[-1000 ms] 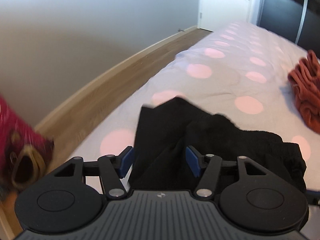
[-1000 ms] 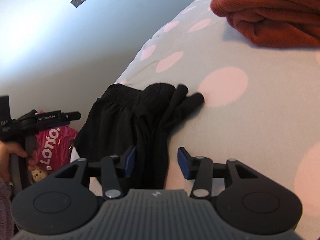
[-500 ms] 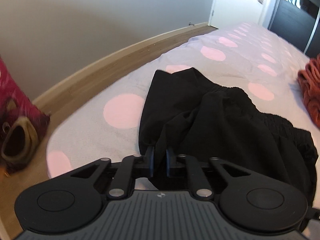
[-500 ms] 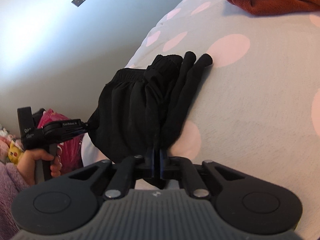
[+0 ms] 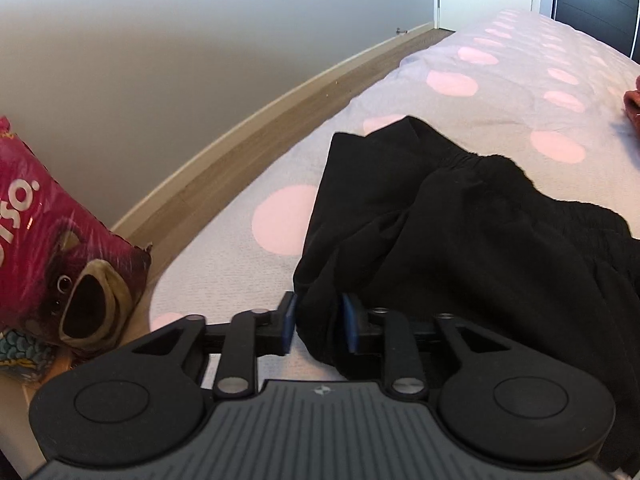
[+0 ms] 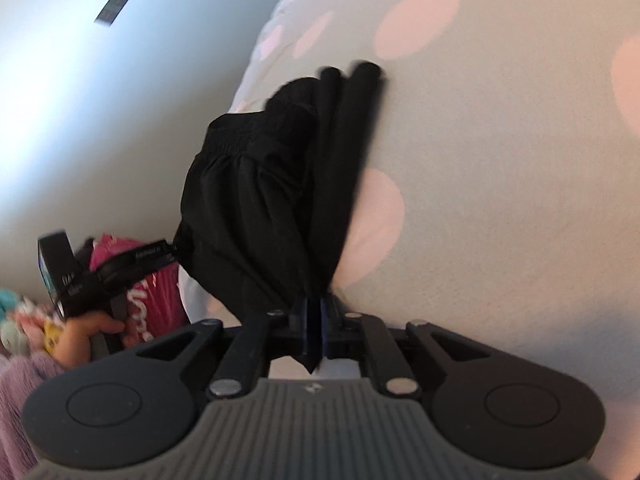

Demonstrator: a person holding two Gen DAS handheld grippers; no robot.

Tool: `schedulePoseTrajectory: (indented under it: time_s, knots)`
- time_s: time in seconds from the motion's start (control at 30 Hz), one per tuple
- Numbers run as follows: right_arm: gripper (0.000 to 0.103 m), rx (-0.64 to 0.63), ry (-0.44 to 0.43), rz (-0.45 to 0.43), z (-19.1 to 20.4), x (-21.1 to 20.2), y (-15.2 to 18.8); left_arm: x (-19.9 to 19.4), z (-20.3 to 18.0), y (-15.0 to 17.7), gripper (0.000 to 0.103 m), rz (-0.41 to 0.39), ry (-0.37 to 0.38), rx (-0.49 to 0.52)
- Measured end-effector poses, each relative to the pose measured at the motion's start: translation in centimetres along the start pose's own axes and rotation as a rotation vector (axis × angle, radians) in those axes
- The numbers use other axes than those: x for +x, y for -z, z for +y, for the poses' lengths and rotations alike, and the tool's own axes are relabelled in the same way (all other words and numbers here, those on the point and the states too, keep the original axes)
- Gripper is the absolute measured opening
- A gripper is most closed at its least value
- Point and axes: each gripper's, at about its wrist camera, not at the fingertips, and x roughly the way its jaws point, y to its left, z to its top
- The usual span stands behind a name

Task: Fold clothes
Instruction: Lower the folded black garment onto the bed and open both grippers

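A pair of black shorts (image 5: 460, 232) lies bunched on the grey bedspread with pink dots (image 5: 500, 92). My left gripper (image 5: 318, 326) has its blue pads a little apart with a fold of the shorts' edge between them. My right gripper (image 6: 318, 316) is shut on another edge of the shorts (image 6: 260, 208) and holds the cloth stretched up off the bed. The left gripper (image 6: 120, 264) shows in the right wrist view, in a hand at the shorts' far corner.
A pink Lotso bag (image 5: 48, 248) stands on the wooden floor (image 5: 248, 128) beside the bed's left edge. A rust-orange garment (image 5: 632, 104) lies at the far right of the bed. A grey wall runs along the left.
Both grippers closed on the shorts' edges. My left gripper's pads have since parted slightly. My right gripper has pulled the cloth up and toward me.
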Motion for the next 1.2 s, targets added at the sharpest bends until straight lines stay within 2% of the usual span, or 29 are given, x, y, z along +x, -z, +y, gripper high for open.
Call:
schedulePoseTrajectory:
  time_s: [0.03,0.13,0.2,0.33,0.5,0.53,0.57,0.6,0.7,0.83,0.87,1.07,1.2]
  knots:
    - [0.033,-0.050,0.015,-0.025,0.4,-0.7,-0.3,-0.5,0.0,0.0,0.047,-0.014,-0.005,0.009]
    - [0.035,-0.183,0.054,-0.114,1.5,-2.9,-1.5,-2.4,0.2,0.0,0.049,-0.065,-0.009,0.014]
    - [0.035,-0.215,0.049,-0.148,1.8,-3.2,-2.9,-3.2,0.2,-0.1,0.049,-0.073,0.033,0.005]
    - [0.034,-0.189,0.032,-0.148,2.1,-1.9,-6.3,-4.5,-1.0,-0.1,0.049,-0.073,0.080,0.034]
    - [0.039,-0.067,0.040,-0.083,1.4,1.3,-8.7,-4.7,-2.6,0.1,0.049,-0.055,0.137,0.068]
    - [0.038,-0.046,0.026,-0.067,1.2,1.6,-8.9,-4.7,-2.8,0.2,0.049,-0.051,0.142,0.073]
    - [0.021,-0.060,0.019,-0.069,1.4,1.7,-9.0,-4.5,-3.0,0.2,0.049,-0.046,0.148,0.076]
    - [0.014,-0.086,0.018,-0.078,1.8,1.7,-9.1,-4.3,-3.1,0.2,0.049,-0.042,0.154,0.077]
    - [0.009,-0.192,-0.001,-0.128,3.3,1.2,-9.5,-4.0,-3.5,0.4,0.049,-0.037,0.154,0.073]
    - [0.008,-0.445,0.001,-0.218,5.6,0.9,-10.3,-2.6,-3.4,0.7,0.049,-0.015,0.139,0.058]
    - [0.008,-0.474,0.012,-0.215,5.8,1.2,-10.6,-2.2,-3.4,0.7,0.049,-0.009,0.133,0.051]
    - [0.007,-0.487,0.126,-0.168,3.6,3.9,-11.9,0.7,-2.0,1.1,0.048,0.067,0.087,-0.032]
    - [0.007,-0.496,0.141,-0.158,2.4,4.7,-11.9,1.0,-1.4,1.2,0.050,0.076,0.096,-0.045]
